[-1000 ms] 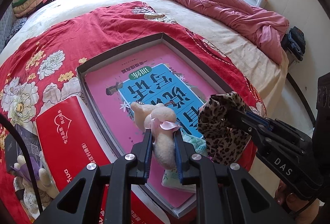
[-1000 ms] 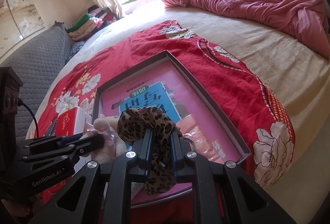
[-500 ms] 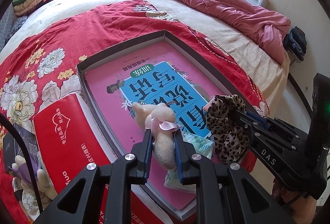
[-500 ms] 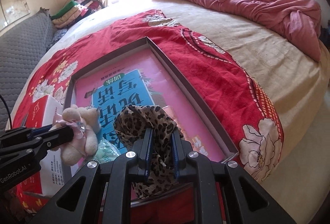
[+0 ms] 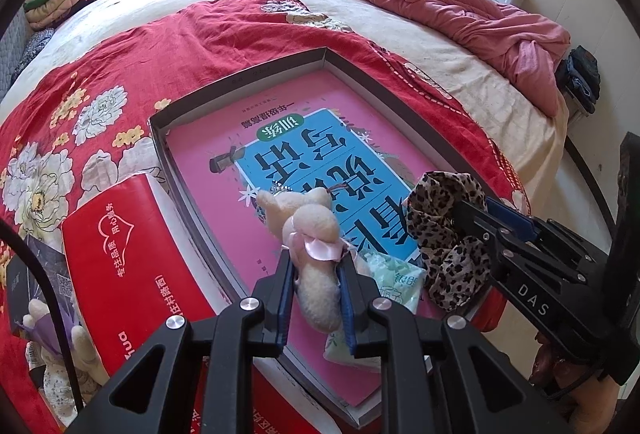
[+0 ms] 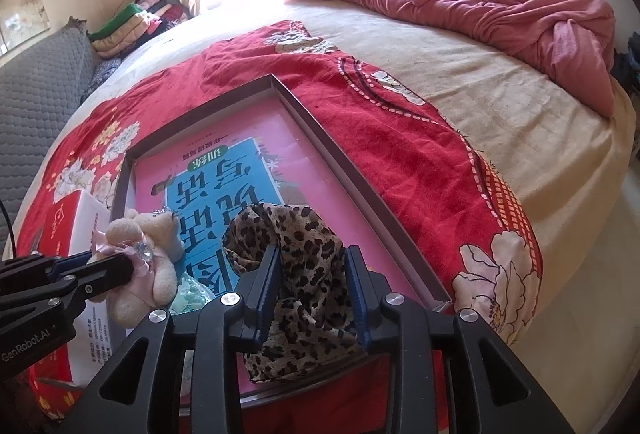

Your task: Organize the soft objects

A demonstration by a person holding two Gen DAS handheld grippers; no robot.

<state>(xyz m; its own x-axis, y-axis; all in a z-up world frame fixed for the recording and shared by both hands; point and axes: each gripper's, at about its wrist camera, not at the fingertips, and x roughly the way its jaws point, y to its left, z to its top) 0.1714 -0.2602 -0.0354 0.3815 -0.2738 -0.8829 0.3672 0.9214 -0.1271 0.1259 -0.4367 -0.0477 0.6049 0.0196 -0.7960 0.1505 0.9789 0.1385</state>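
My left gripper (image 5: pixel 316 266) is shut on a cream plush toy (image 5: pixel 310 230) with a pink bow, held over the near end of a shallow grey tray (image 5: pixel 240 78); the toy also shows in the right wrist view (image 6: pixel 140 266). My right gripper (image 6: pixel 312 274) holds a leopard-print cloth (image 6: pixel 296 254), its fingers wider apart than before and the cloth still between them; the cloth also shows in the left wrist view (image 5: pixel 444 234), over the tray's near right corner. A pink and blue book (image 5: pixel 304 158) lies in the tray.
A green-white packet (image 5: pixel 384 286) lies on the book under the toy. A red and white box (image 5: pixel 120 258) stands left of the tray, with another plush (image 5: pixel 52 346) at far left. A red floral sheet (image 6: pixel 400 138) covers the bed; a pink quilt (image 6: pixel 460 2) lies behind.
The right gripper's fingers have spread wider around the leopard cloth. Both grippers have shifted slightly forward over the tray. The left gripper still holds the plush.
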